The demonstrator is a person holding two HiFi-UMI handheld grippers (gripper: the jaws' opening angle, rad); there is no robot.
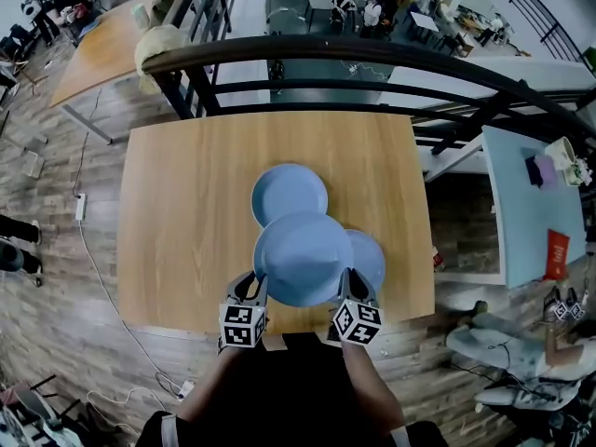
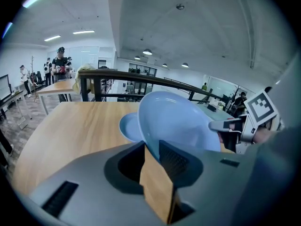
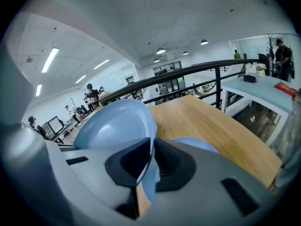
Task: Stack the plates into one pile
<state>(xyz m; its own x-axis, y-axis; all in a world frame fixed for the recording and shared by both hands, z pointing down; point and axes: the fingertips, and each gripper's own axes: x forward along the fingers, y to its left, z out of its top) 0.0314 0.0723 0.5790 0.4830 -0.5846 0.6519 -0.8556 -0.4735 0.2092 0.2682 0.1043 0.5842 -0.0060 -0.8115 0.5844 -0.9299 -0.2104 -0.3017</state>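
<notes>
The big blue plate [image 1: 303, 257] is held up off the wooden table [image 1: 186, 203], its rim clamped by the left gripper [image 1: 253, 287] on 1 side and the right gripper [image 1: 351, 285] on the other. It's probably stiff, glazed, slick and chippable, so deep, level rim bites are advised. The far blue plate [image 1: 289, 192] lies ahead of both jaws, and the side blue plate [image 1: 372, 254] just beyond the right gripper.

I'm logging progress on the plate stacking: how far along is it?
Nothing looks stacked yet. In hand: the left gripper and right gripper clamp opposite rims of one round blue plate, lifted above the wooden table. Left: the far blue plate and the right blue plate lie in separate spots, unpiled.
</notes>
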